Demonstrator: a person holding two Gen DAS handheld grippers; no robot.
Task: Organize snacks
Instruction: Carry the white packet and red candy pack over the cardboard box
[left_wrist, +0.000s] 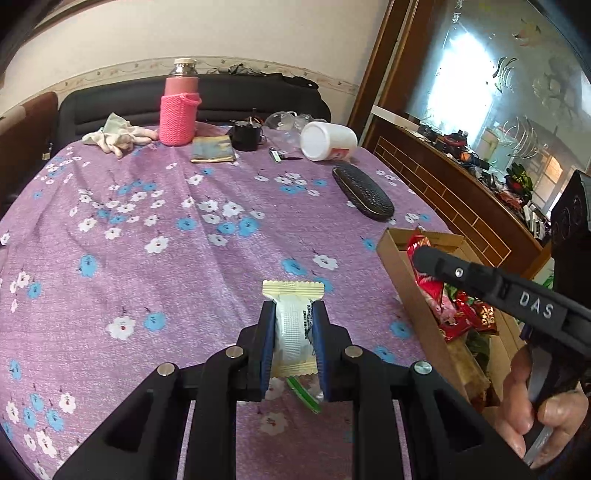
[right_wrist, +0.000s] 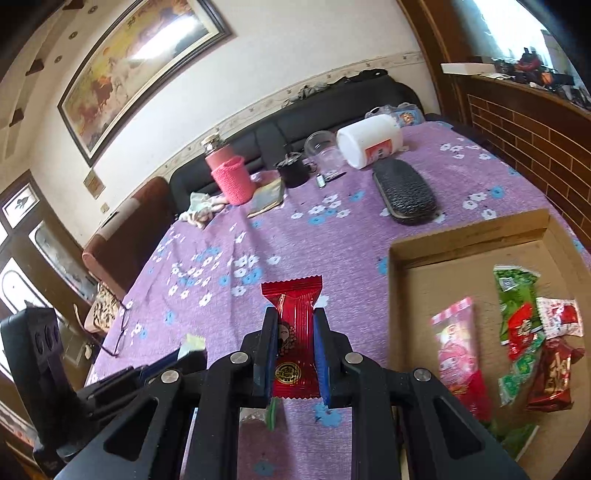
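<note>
Purple cloth (left_wrist: 147, 206) | L gripper (left_wrist: 293, 332) clamped on white snack (left_wrist: 293, 325) | R gripper (right_wrist: 295, 332) clamped on red snack (right_wrist: 293, 325) | box (right_wrist: 469, 236) right, near, holds several packs | both snacks still w/o drop-off

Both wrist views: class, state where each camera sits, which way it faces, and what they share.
Left wrist: on the left gripper, facing across the purple tablecloth; fingers pinch a white snack; the person's hand shows.
Right wrist: on the right gripper, facing likewise; fingers pinch a red snack.
Shared: pink bottle, cardboard box.
</note>
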